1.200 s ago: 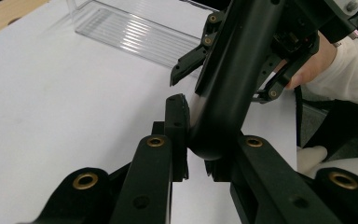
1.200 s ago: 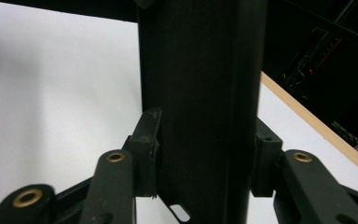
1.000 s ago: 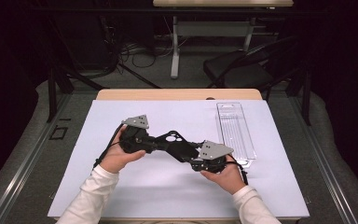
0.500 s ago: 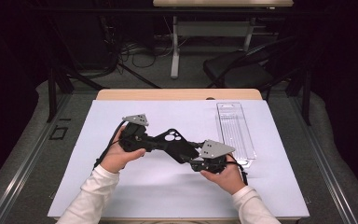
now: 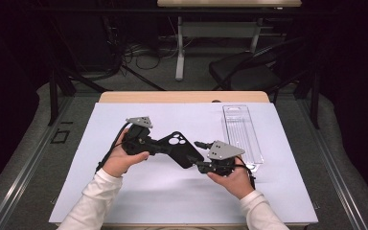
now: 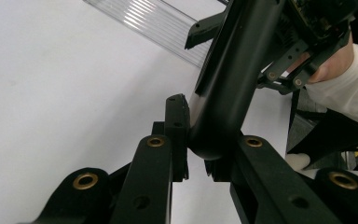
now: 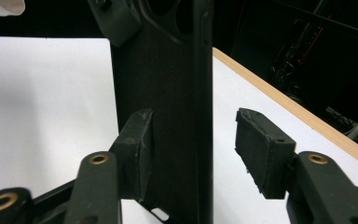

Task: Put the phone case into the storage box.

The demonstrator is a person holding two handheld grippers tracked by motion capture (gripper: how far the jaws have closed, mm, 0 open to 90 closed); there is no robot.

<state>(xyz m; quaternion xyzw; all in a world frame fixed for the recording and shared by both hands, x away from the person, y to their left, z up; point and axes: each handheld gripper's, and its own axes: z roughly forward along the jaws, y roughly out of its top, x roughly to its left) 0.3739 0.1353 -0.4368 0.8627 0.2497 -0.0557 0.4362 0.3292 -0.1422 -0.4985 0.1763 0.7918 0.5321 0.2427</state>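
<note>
We hold both grippers low, pointed inward: left gripper (image 5: pixel 160 146) fingers clamped tight, right gripper (image 5: pixel 199 154) fingers spread w/ a gap.

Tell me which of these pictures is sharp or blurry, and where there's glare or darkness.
High view: sharp, evenly lit white table sheet, dark surroundings. Left gripper view: black plastic phone case carries a soft sheen, clear ribbed plastic tray glints. Right gripper view: case slightly soft up close, background very dark.

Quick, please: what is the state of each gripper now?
Left gripper: closed on the black phone case.
Right gripper: open, its jaws on either side of the case's other end.
</note>
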